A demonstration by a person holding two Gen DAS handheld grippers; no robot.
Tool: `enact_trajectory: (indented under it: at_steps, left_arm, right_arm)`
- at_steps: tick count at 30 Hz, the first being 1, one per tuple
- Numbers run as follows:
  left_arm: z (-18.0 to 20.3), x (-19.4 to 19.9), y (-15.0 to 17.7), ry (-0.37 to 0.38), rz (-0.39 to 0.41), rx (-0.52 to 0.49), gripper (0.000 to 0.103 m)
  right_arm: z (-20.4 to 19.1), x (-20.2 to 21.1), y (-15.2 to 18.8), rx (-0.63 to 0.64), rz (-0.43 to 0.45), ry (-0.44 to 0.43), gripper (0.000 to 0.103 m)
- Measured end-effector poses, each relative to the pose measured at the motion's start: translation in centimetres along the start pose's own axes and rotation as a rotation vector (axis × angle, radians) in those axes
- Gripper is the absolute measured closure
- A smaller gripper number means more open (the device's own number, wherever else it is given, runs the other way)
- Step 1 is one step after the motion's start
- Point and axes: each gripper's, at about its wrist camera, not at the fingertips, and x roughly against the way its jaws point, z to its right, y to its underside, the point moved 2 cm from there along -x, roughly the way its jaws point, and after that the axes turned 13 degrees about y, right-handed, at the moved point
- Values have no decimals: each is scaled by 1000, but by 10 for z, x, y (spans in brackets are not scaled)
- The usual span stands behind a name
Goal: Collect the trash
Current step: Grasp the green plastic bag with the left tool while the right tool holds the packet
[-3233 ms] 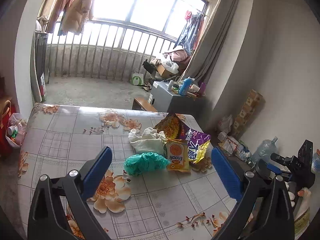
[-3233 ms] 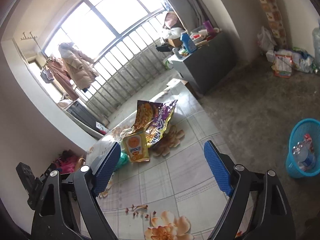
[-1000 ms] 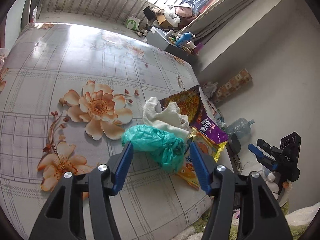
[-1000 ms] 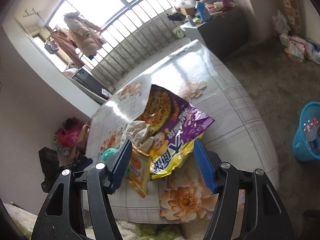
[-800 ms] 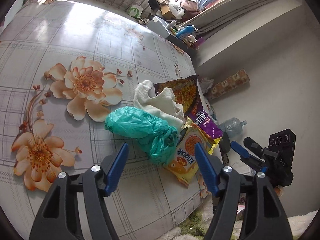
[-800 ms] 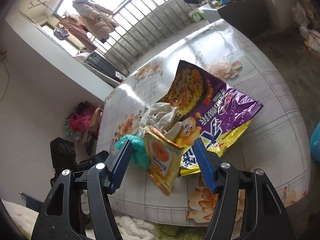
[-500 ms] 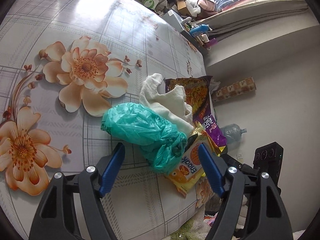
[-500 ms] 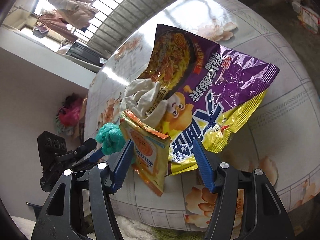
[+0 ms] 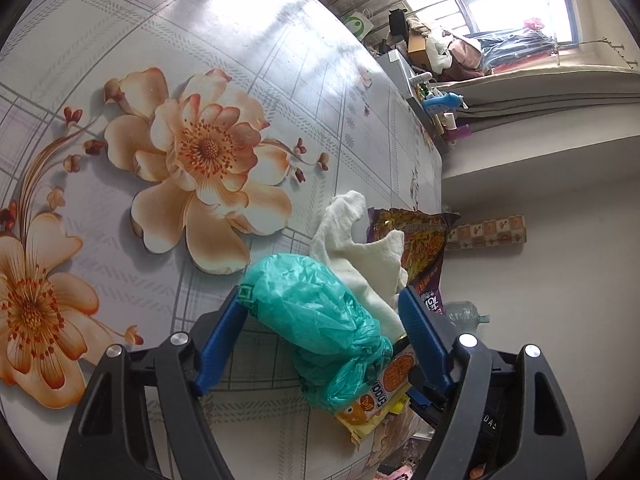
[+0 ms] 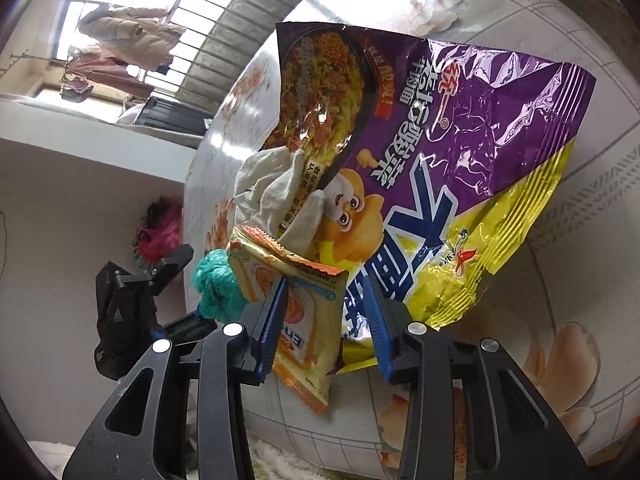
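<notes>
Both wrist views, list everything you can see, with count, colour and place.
plastic bag: one, teal, crumpled, between the left fingers
cloth: one, white, behind the plastic bag
small snack packet: one, orange-yellow, between the right fingers
large noodle wrapper: one, purple and yellow, lying flat behind the packet
tablecloth: one, pale grid with orange flowers, under everything
left gripper: closing, blue fingers either side of the plastic bag
right gripper: closing, blue fingers either side of the small snack packet
</notes>
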Motion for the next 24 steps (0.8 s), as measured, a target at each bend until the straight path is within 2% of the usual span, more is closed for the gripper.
enact_trajectory:
  at_steps: [2,3,5,10,17,24]
  left_arm:
    - [-1,-2,0,-11,3,-11,39]
    - [-2,-1,-1,-15,5,-13,42]
    - [-5,0,-1,-20,10,-6,53]
    - [-11,7,0,14,34,9,63]
    - [-1,30,4,28,75,-52,69]
    - [25,60,9,21,141,-174,69]
  right_arm:
    - [1,1,2,-3,-3,-13,81]
    - [2,2,2,-7,-4,-18,82]
    - [4,6,3,-9,-2,-29,85]
    - [3,21,6,7,19,-54,91]
    - [-4,39,11,26,53,-84,100]
    - [-10,59,14,46,100,-117,101]
